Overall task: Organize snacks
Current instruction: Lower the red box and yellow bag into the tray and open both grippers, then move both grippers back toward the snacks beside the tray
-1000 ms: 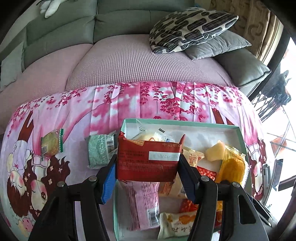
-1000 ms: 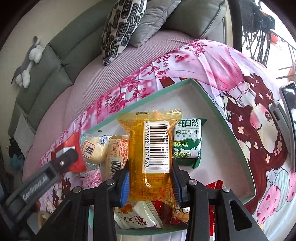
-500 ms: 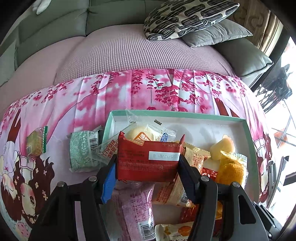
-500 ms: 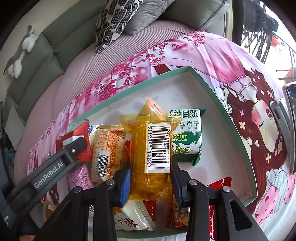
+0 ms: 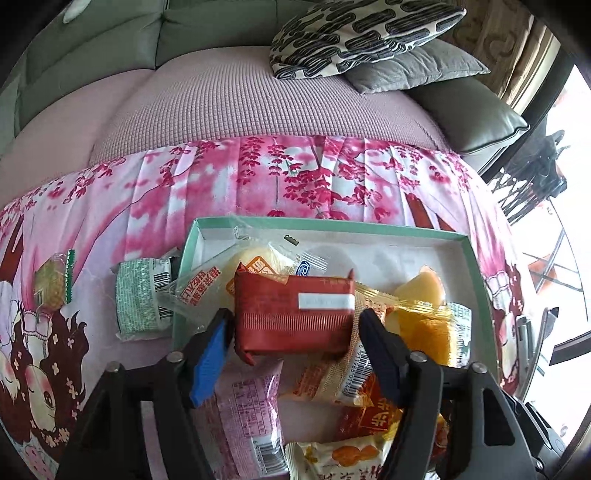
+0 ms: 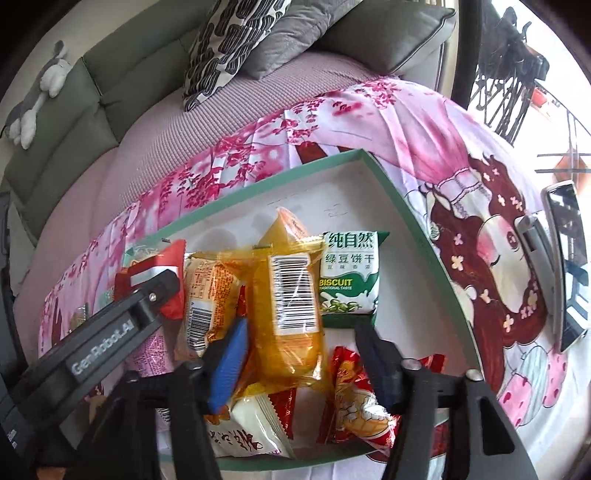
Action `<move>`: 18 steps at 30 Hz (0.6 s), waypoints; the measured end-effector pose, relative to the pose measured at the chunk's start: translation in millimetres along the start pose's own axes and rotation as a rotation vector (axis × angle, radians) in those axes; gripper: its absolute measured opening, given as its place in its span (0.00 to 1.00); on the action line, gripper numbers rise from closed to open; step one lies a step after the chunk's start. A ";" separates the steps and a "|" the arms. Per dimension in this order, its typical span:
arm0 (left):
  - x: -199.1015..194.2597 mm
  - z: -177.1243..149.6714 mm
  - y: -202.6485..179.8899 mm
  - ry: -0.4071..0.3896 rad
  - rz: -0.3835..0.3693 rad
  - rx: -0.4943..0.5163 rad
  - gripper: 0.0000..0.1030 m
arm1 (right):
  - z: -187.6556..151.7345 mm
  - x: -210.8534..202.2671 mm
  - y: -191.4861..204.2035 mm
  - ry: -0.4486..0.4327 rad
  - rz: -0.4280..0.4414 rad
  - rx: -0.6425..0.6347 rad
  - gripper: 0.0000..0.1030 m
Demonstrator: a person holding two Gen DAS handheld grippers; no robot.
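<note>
Both wrist cameras look steeply down from close above the green-rimmed box (image 5: 480,280) of snacks, facing the far sofa (image 6: 96,107). Both views share the box (image 6: 399,199), the red packet (image 5: 295,314) and the patterned cushion (image 5: 362,33).

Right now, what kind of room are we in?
Probably a home living room: a grey-green upholstered sofa, a black-and-white patterned cushion on it, and a low surface draped in a pink cherry-blossom cloth.
</note>
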State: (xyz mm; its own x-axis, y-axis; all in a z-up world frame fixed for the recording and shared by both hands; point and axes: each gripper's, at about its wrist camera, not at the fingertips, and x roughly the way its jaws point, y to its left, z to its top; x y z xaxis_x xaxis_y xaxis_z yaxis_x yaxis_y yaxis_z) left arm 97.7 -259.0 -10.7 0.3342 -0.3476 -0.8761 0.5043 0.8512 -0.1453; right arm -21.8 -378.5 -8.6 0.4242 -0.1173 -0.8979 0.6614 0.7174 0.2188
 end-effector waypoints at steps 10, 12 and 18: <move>-30.4 -5.3 25.0 -0.009 0.061 -0.051 0.73 | -3.5 -3.2 10.3 -0.004 -0.016 -0.044 0.73; -34.4 -8.0 32.3 -0.008 0.095 -0.057 0.74 | -4.5 -3.3 14.1 -0.006 -0.019 -0.059 0.75; -40.1 -16.7 58.3 0.001 0.213 -0.078 0.74 | -8.7 -3.2 23.4 -0.024 -0.040 -0.091 0.84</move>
State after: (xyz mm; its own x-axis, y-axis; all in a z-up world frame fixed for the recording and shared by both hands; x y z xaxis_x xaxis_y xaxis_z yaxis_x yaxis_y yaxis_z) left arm 100.5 -188.8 8.2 0.4258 -0.1567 -0.8911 0.3592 0.9332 0.0075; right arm -13.1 -355.4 -3.9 0.4140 -0.1621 -0.8957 0.6196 0.7710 0.1468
